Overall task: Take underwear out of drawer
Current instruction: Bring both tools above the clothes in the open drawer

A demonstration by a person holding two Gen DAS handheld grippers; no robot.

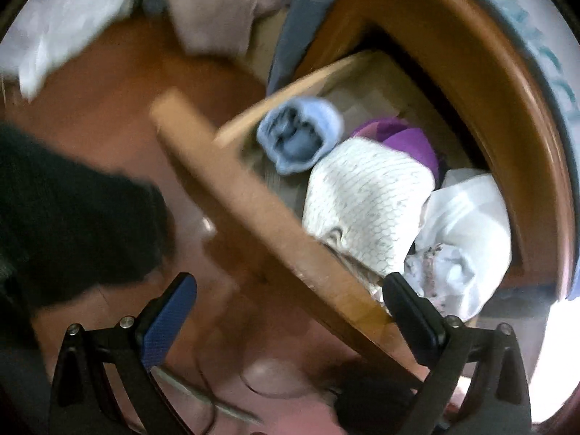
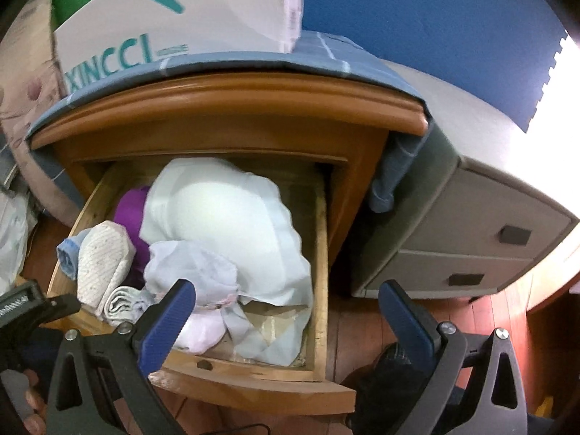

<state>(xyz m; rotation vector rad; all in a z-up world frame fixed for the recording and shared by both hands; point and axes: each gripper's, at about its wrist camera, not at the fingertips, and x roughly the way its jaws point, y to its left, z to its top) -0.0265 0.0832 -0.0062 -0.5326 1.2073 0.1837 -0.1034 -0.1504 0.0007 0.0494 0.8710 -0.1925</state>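
Note:
A wooden drawer (image 2: 320, 253) stands pulled out of a nightstand (image 2: 224, 108), full of folded and bunched clothes. In the right wrist view a large white garment (image 2: 224, 217), a purple one (image 2: 132, 214), a white patterned roll (image 2: 105, 261) and a light blue roll (image 2: 67, 255) lie inside. The left wrist view shows the same blue roll (image 1: 301, 134), patterned piece (image 1: 366, 199), purple piece (image 1: 406, 141) and white garment (image 1: 467, 224). My left gripper (image 1: 290, 301) is open above the drawer front (image 1: 261, 217). My right gripper (image 2: 286, 304) is open above the drawer's front edge.
A white XINCCI box (image 2: 163, 11) sits on a blue cloth (image 2: 326, 54) atop the nightstand. A grey cabinet (image 2: 471, 224) stands to the right. White bags (image 1: 65, 18) and clothes lie on the reddish wooden floor (image 1: 108, 116).

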